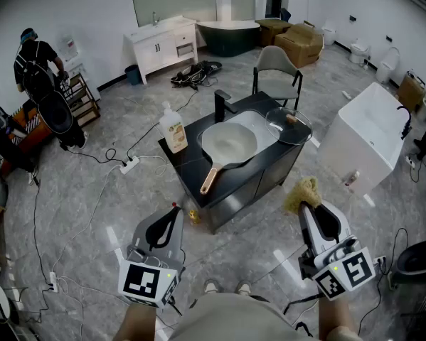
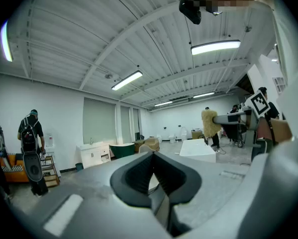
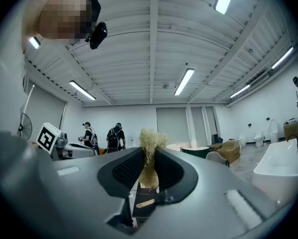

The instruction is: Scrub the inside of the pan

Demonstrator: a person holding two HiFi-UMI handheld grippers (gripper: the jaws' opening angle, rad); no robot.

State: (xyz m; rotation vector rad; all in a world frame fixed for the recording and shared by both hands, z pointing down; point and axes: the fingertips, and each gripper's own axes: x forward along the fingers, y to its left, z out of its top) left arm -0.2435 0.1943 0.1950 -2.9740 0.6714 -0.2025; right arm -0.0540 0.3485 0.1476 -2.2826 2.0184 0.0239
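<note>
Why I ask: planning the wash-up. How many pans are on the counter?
1: the pan sits on the dark counter, handle pointing toward the camera; a glass lid lies to its right. No other seems hidden.

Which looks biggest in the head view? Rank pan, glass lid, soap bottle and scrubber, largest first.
1. pan
2. glass lid
3. soap bottle and scrubber look alike; the scrubber sits nearer the camera, so no ranking between them.

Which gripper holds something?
The right gripper: its jaws clamp a tan fibrous scrubber, while the left gripper is shut with nothing between its jaws.
</note>
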